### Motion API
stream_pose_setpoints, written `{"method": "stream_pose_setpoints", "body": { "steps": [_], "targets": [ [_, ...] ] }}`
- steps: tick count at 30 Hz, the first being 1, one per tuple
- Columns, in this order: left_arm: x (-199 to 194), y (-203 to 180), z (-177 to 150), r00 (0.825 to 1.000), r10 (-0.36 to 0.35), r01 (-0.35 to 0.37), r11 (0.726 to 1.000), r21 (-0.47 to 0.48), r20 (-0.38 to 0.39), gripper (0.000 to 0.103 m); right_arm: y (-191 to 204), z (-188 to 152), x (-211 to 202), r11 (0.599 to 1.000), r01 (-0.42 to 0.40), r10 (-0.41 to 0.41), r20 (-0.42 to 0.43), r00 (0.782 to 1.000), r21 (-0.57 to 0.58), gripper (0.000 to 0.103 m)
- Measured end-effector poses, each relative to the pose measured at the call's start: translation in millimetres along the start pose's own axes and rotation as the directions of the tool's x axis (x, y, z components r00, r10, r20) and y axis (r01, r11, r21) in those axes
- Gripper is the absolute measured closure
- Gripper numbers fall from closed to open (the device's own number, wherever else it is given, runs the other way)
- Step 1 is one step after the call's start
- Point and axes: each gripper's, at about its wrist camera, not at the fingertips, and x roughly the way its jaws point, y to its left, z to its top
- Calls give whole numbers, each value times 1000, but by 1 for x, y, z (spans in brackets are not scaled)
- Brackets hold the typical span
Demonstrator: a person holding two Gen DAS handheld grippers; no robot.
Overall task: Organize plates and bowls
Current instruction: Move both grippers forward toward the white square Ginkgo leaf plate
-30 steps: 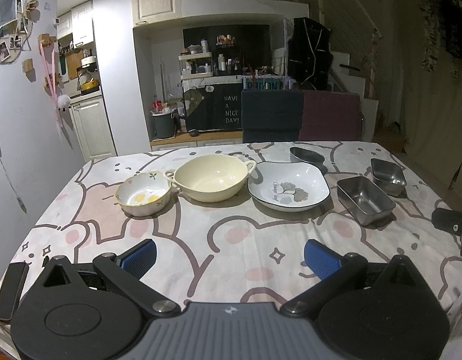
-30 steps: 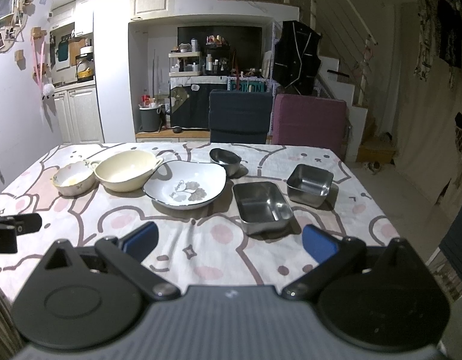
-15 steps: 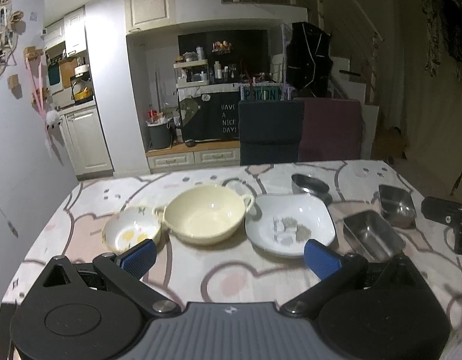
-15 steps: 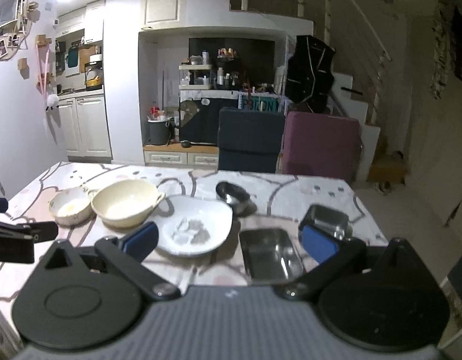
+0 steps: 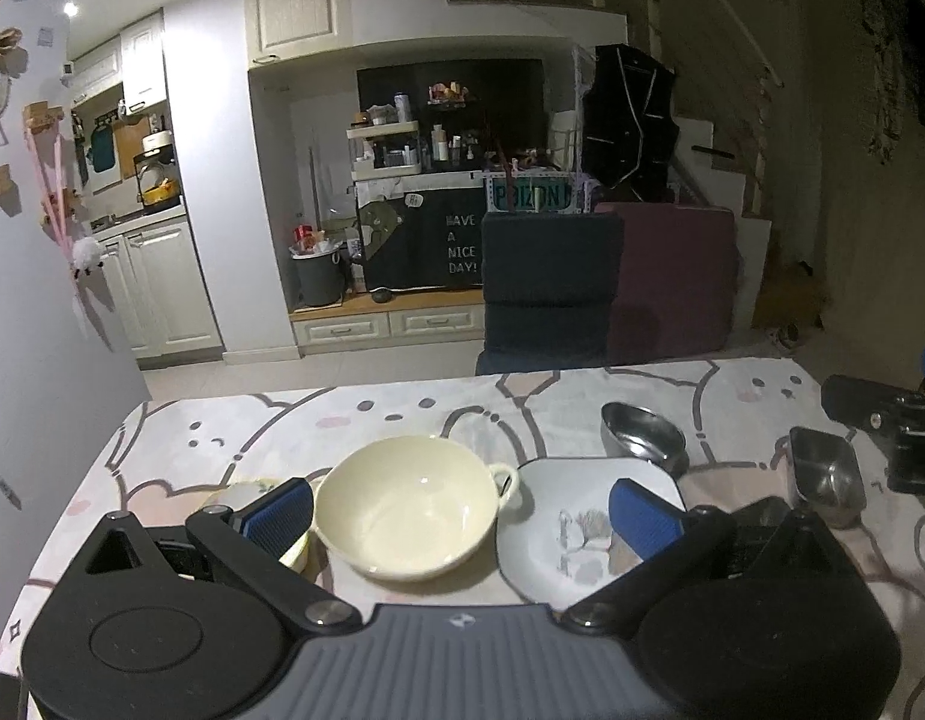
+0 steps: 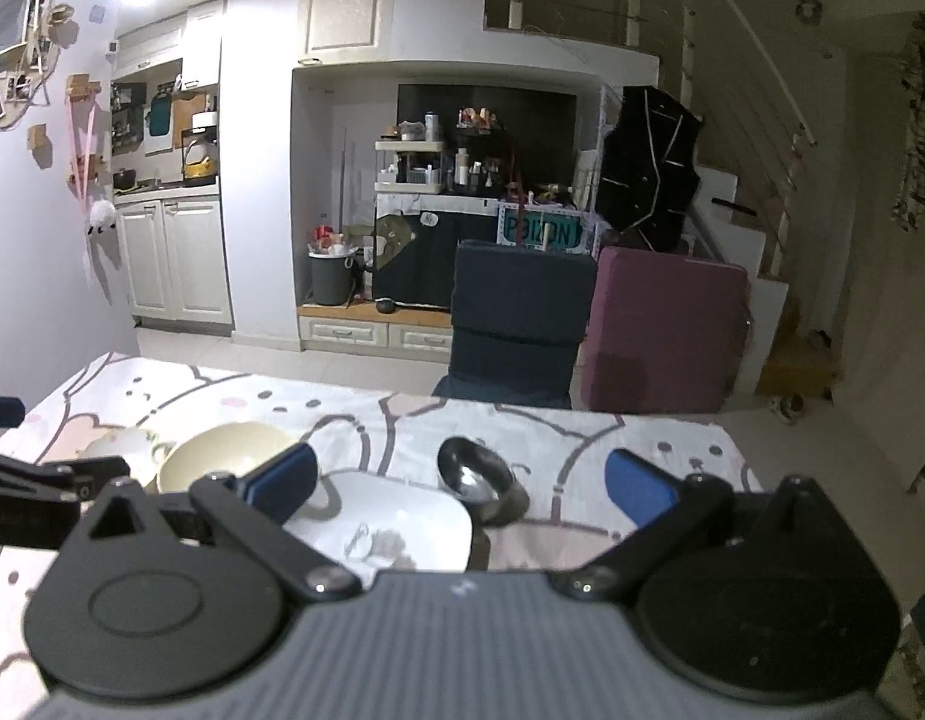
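Note:
A row of dishes stands on the patterned tablecloth (image 5: 402, 414). A cream two-handled bowl (image 5: 408, 516) lies between the open fingers of my left gripper (image 5: 462, 519). Left of it a small white bowl (image 5: 246, 495) is half hidden by the left finger. To the right sit a white square plate (image 5: 558, 516), a small steel bowl (image 5: 642, 438) and a steel tin (image 5: 825, 480). My right gripper (image 6: 459, 483) is open and empty above the white plate (image 6: 390, 531), with the steel bowl (image 6: 477, 477) and cream bowl (image 6: 222, 459) beyond it.
A dark blue chair (image 5: 549, 291) and a maroon chair (image 5: 672, 282) stand at the table's far edge. The right gripper's body (image 5: 894, 426) shows at the right of the left wrist view. Kitchen cabinets (image 5: 156, 288) lie beyond on the left.
Both grippers have risen and tilted up, so the dishes sit lower in view. The long steel tin has dropped out of sight behind the gripper bodies. Both stay open.

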Motion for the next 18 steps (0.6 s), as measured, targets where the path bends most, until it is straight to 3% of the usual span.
{"method": "stream_pose_setpoints", "body": {
  "steps": [9,18],
  "targets": [
    [49,-7,19,999,-24,24,1000,0,-38,0,-3,7,28,999,-26,26,5,1000,36,0],
    [97,-13,11,993,-58,59,998,8,-102,0,-8,3,68,998,-10,13,-44,999,55,0]
  ]
}}
